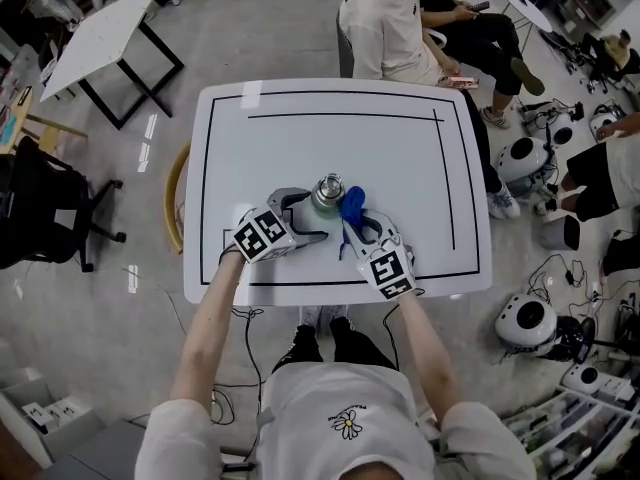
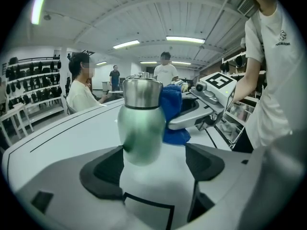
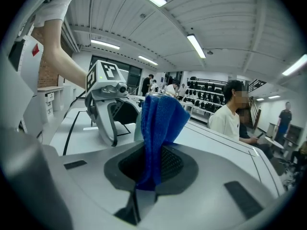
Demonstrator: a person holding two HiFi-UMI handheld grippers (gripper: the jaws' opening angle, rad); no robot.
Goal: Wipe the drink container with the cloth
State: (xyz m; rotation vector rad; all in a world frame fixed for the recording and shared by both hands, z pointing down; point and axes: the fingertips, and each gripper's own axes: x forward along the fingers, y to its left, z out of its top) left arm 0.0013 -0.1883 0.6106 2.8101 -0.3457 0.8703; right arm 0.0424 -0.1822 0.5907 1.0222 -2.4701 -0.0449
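Note:
A green drink container [image 1: 327, 194] with a steel cap stands upright on the white table [image 1: 400, 158], near the front middle. In the left gripper view the container [image 2: 141, 128] rises just past my fingertips. My left gripper [image 2: 153, 159] is open, one jaw on each side of the container's base. My right gripper [image 3: 152, 164] is shut on a blue cloth [image 3: 160, 123], which stands up from the jaws. The cloth [image 1: 352, 205] rests against the container's right side. In the head view, the left gripper [image 1: 303, 214] and right gripper [image 1: 352, 226] meet at the container.
Black lines mark a rectangle on the table. A seated person [image 1: 388, 23] is at the far edge. A dark chair [image 1: 40, 213] stands to the left and a second white table [image 1: 100, 33] at the far left. White round robots [image 1: 528, 320] and cables lie on the floor at right.

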